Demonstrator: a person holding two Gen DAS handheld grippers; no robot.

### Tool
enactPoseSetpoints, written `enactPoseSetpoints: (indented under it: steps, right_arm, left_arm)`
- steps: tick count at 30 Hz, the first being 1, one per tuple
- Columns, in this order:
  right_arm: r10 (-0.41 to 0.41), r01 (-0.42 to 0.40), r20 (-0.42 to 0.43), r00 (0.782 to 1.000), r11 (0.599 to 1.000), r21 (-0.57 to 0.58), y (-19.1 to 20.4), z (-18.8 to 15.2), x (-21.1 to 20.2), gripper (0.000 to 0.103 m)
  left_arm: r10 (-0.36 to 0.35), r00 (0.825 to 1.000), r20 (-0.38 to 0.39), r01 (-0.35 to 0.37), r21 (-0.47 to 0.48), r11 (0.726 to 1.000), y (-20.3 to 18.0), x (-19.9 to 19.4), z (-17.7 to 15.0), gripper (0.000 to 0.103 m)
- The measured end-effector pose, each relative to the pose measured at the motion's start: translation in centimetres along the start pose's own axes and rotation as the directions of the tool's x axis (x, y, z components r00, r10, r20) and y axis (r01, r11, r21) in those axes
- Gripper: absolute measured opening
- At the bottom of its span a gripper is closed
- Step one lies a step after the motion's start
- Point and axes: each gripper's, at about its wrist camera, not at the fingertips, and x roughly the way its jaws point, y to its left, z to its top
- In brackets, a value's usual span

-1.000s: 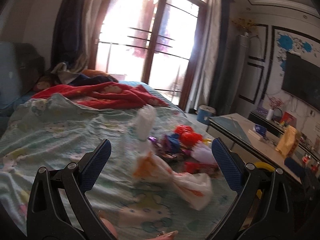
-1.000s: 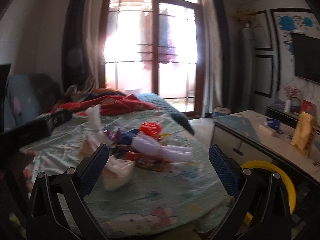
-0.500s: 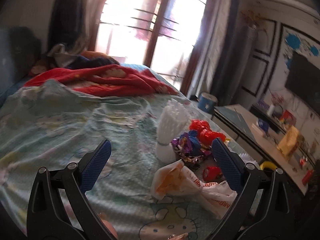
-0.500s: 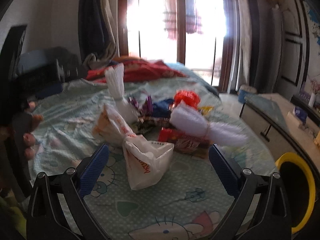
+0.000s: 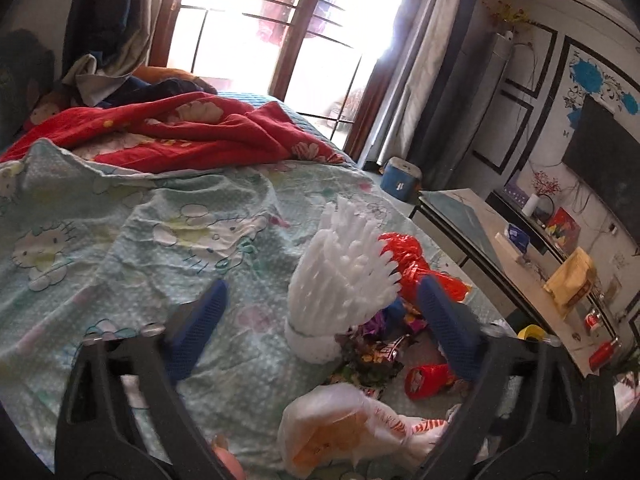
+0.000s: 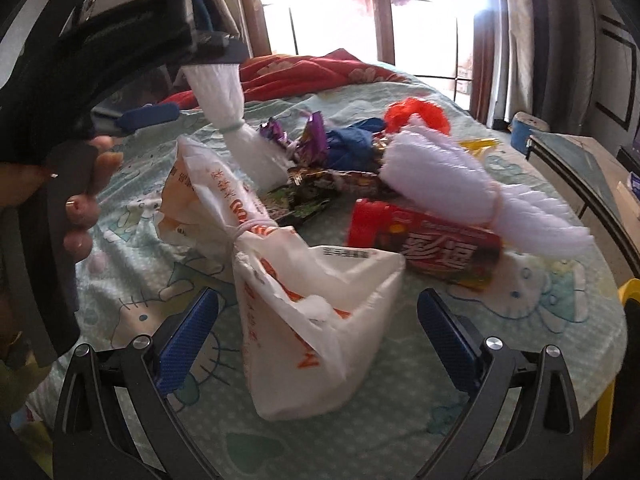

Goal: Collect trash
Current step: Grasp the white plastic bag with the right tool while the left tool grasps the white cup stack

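Trash lies in a loose heap on a bed covered by a pale green cartoon-cat sheet (image 6: 500, 320), close to the sheet's right edge and nearer its foot than its head. Closest to the right wrist camera is a white plastic bag with orange print (image 6: 304, 288), cinched at its middle with a band. Just behind it, toward the right edge, lies a red snack packet (image 6: 424, 240), and a white foam net sleeve (image 6: 460, 192) rests on top of that packet. Farther back in the heap are purple candy wrappers (image 6: 296, 136), a blue crumpled piece (image 6: 352, 140) and a red crinkled wrapper (image 6: 416, 114).

The right gripper (image 6: 318, 332) hangs low over the printed bag with its blue-padded jaws spread wide, one on each side of the bag, gripping nothing.

The left gripper (image 5: 320, 320) is also wide open. A second white foam net sleeve (image 5: 340, 276), tied near its base, stands upright between its jaws; from the right wrist view its top end sits between the two fingers, but whether either finger touches it cannot be told. The person's left hand (image 6: 86, 204) wraps the gripper handle.

A red quilt (image 5: 192, 132) is bunched at the head of the bed. Beyond the sheet's right edge stands a low table (image 5: 480, 224), with a yellow bin (image 6: 624, 292) near the bed's foot corner.
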Motion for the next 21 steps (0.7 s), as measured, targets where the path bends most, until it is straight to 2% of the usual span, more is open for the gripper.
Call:
enactPoseSetpoints:
  steps: [1, 3, 4, 5, 6, 11, 21]
  right_arm:
    - [0.014, -0.014, -0.004, 1.0, 1.0, 0.002, 0.1, 0.0, 0.2, 0.081]
    - [0.034, -0.034, -0.021, 0.999, 0.999, -0.007, 0.3, 0.1, 0.5, 0.062]
    - [0.052, -0.052, -0.026, 0.998, 0.999, -0.011, 0.4, 0.1, 0.6, 0.061]
    - [0.06, -0.061, -0.027, 0.998, 0.998, -0.012, 0.5, 0.0, 0.4, 0.058]
    - [0.065, -0.066, -0.024, 0.998, 0.998, -0.011, 0.5, -0.1, 0.2, 0.055]
    - [0.088, -0.088, -0.002, 0.996, 0.996, -0.018, 0.7, -0.4, -1.3, 0.052]
    - [0.083, -0.083, 0.114, 0.99, 0.997, -0.004, -1.2, 0.4, -7.2, 0.052]
  left_arm:
    - [-0.005, 1.0, -0.008, 0.005, 0.009, 1.0, -0.2, 0.1, 0.0, 0.067]
    - [-0.026, 1.0, -0.016, 0.026, 0.021, 0.999, -0.4, 0.1, -0.1, 0.044]
    - [-0.036, 0.999, -0.018, 0.037, 0.028, 0.999, -0.4, 0.0, -0.2, 0.037]
    - [-0.038, 0.999, -0.018, 0.039, 0.036, 0.999, -0.5, -0.1, -0.3, 0.024]
    - [-0.04, 0.999, -0.017, 0.041, 0.039, 0.998, -0.5, -0.2, -0.4, 0.018]
    - [-0.071, 0.997, -0.001, 0.071, 0.015, 0.997, -0.1, -1.7, -0.2, 0.012]
    - [-0.095, 0.987, 0.126, 0.091, 0.043, 0.995, -1.1, -6.9, 2.1, 0.012]
